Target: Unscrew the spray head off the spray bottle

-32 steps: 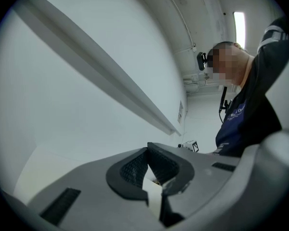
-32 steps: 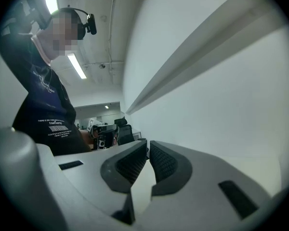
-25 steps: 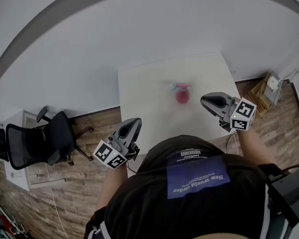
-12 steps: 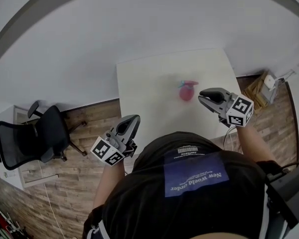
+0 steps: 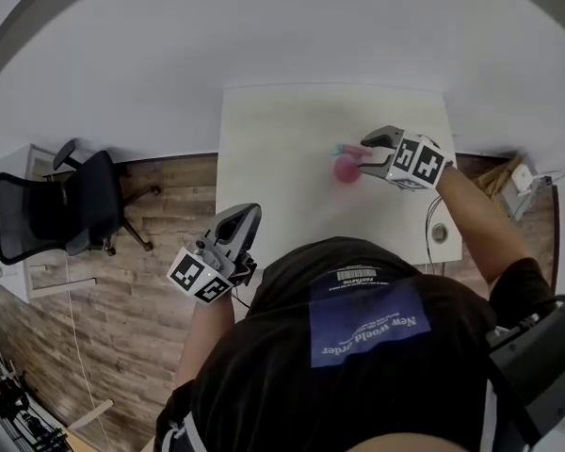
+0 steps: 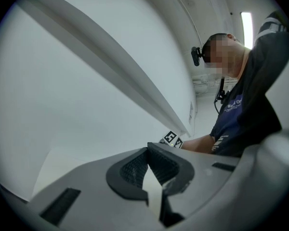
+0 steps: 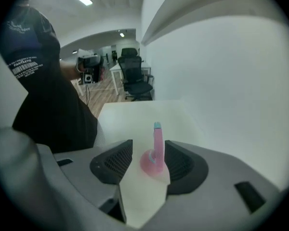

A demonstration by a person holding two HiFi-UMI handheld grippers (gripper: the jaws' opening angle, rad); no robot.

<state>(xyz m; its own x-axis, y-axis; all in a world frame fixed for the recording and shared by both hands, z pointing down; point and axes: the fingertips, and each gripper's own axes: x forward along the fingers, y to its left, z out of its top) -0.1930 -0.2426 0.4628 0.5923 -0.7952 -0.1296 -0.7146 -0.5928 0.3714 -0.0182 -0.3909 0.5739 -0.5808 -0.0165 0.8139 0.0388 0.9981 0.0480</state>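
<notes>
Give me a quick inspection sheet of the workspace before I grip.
Surface: white table, only the bottle on it.
Job's things: pink spray bottle standing, spray head still on.
Clutter: nothing seen.
Grippers: right gripper open, jaws have just been opening, bottle between them, not gripped; left gripper shut, empty, off the table's near edge.
Cables: thin cable on the wood floor, left.
Surroundings: black office chair left; white wall behind.

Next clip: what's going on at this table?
A person works two grippers at a white table. The right gripper is over the pink spray bottle, its jaws just opened and straddling it without clamping. The left gripper hangs shut and empty near the table's corner. The spray head is still on.
</notes>
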